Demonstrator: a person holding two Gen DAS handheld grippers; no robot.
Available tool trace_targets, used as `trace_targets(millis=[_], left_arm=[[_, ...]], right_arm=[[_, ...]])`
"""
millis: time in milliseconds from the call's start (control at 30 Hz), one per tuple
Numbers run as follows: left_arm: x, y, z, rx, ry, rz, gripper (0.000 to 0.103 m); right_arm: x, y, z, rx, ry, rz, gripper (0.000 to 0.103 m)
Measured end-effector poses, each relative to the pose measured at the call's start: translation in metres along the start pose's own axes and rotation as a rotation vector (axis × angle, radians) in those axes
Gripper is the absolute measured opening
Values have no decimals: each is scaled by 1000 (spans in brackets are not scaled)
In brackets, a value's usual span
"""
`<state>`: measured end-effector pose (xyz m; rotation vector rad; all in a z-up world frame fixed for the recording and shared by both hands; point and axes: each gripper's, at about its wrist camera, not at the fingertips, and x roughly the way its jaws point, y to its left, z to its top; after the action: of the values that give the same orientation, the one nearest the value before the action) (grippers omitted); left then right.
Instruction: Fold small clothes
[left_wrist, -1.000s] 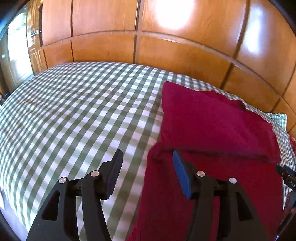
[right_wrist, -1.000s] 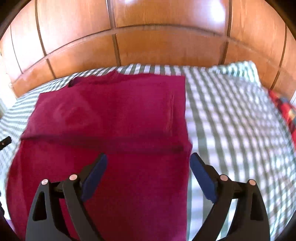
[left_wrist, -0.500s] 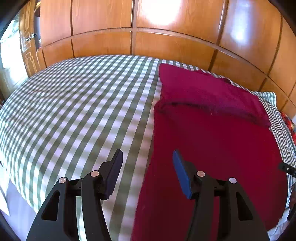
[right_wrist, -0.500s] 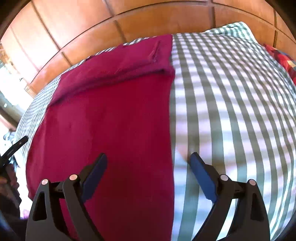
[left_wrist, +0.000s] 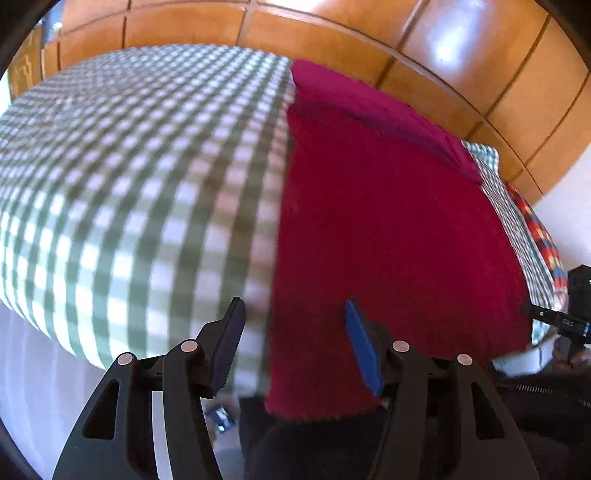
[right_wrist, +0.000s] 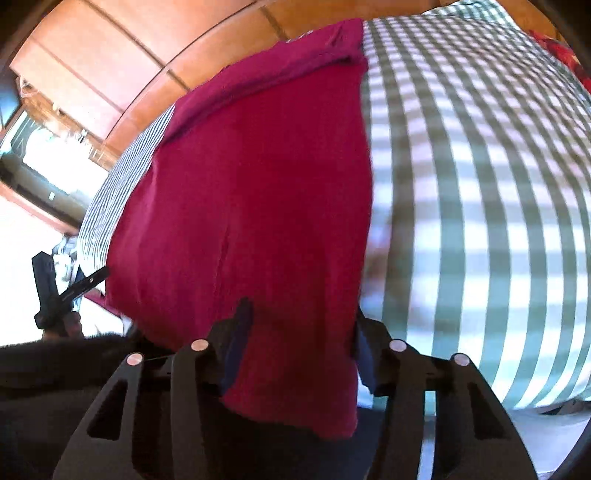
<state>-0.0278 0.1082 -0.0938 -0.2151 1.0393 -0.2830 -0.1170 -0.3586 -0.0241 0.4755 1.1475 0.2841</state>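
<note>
A dark red garment lies flat on the green-and-white checked bed, its far end folded over itself. Its near hem hangs over the bed's front edge. My left gripper is open, straddling the garment's near left corner. In the right wrist view the garment fills the centre. My right gripper is open with the near right corner of the hem between its fingers, not pinched. Each gripper shows at the edge of the other's view.
A wooden panelled wall runs behind the bed. A red patterned cloth lies at the bed's far right. The floor shows below the bed's front edge. The person's dark clothing is close below the grippers.
Both grippers have pulled back toward the bed's front edge, from over the folded part to the garment's near hem corners. The right gripper's jaws have narrowed somewhat around the hem.
</note>
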Motion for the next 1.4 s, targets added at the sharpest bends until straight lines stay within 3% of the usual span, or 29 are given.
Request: trace_targets(millis=[67, 133, 167, 233, 333, 467, 567, 733, 800, 867, 1000, 1133, 1200, 1267, 1400], left_arm=[[4, -2, -6, -6, 34, -28, 40], [6, -6, -10, 10, 53, -39, 29], [6, -8, -10, 22, 55, -42, 18], [4, -7, -9, 19, 58, -75, 11], [-14, -5, -3, -1, 27, -175, 10], [-35, 0, 15, -89, -45, -322, 10], [-44, -3, 39, -118, -113, -380, 9], [-39, -7, 90, -142, -191, -402, 7], [-31, -5, 114, -145, -211, -375, 7], [-17, -6, 137, -155, -218, -343, 0], [0, -3, 172, -139, -178, -273, 0], [-7, 2, 156, -58, -121, -233, 1], [-10, 12, 134, -52, -76, -235, 10], [-12, 21, 105, -56, -15, -232, 35], [-14, 36, 49, -128, 80, -285, 49]], right_arm=[[3, 3, -5, -14, 26, 0, 39], [5, 8, -10, -41, 42, -17, 22], [6, 10, -10, -45, 52, -9, 19], [5, 13, -10, -60, 63, 10, 14], [-3, 24, -1, -64, 45, 85, 13], [-19, 30, 25, -9, -46, 207, 13], [-25, 23, 47, 62, -116, 267, 13], [-22, 13, 82, 131, -190, 284, 13], [-13, 8, 100, 151, -198, 263, 13], [-3, 6, 116, 159, -199, 237, 12], [9, -5, 137, 167, -176, 190, 12], [12, -12, 135, 160, -176, 185, 12], [14, -16, 132, 171, -180, 180, 12], [14, -19, 126, 178, -180, 181, 12], [23, -18, 124, 176, -160, 146, 12]])
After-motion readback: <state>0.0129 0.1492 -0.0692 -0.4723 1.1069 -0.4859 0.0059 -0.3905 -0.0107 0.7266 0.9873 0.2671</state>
